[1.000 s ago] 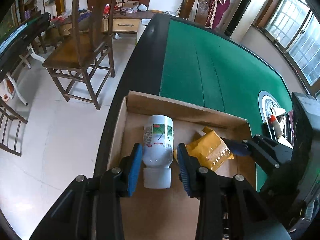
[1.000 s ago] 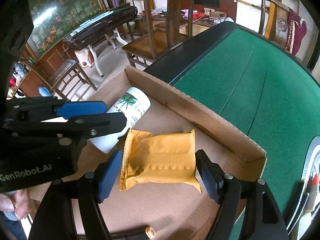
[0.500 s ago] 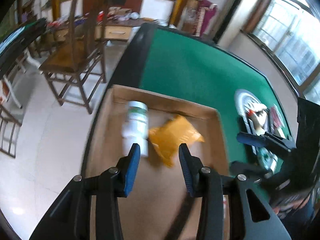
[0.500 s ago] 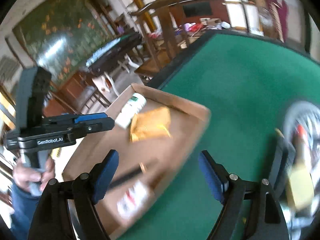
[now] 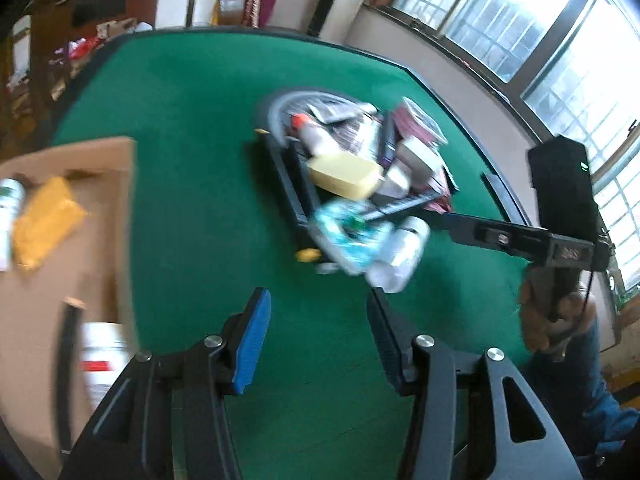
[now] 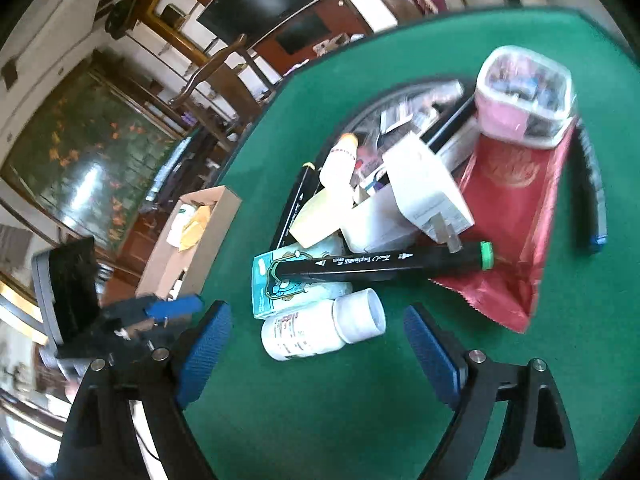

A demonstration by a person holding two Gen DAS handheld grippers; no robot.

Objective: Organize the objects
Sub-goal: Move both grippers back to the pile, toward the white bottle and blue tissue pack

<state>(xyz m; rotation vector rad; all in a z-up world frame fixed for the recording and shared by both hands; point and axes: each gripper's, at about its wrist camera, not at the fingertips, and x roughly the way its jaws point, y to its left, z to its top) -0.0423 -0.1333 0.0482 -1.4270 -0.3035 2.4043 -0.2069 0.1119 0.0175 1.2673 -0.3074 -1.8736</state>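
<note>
Green felt worktop (image 5: 192, 168), dark rim.

Far left: open cardboard box (image 5: 120, 184) on the worktop. Inside it a white bottle with a green label (image 5: 8, 208) lies beside a yellow padded packet (image 5: 44, 220); a white item with a red stripe (image 5: 102, 360) sits nearer the viewer. All blurred, print unreadable.

Left hand-held gripper (image 5: 316, 340): blue-padded jaws spread, just been opening, nothing between them, over bare felt between box and pile.

Centre: heap of loose objects on a round grey plate (image 6: 384, 108). Nearest the viewer, a white pill bottle (image 6: 320, 326) on its side, cap to the right, reddish label too small to read. Behind it, touching, a teal cartoon-printed pack (image 6: 272, 288). Across that lies a black marker with a green end (image 6: 384, 262); white script on the barrel, not legible. Above: white plug adapter (image 6: 428, 192), yellow block (image 6: 316, 216), white bottle with orange tip (image 6: 340, 160).

Right: red foil packet (image 6: 516, 216) with a gold emblem; a pink tub with a clear lid (image 6: 524, 96) stands on its far end.

Right hand-held gripper (image 6: 316, 354): jaws wide apart, just been opening, empty, flanking the pill bottle without touching it.
</note>
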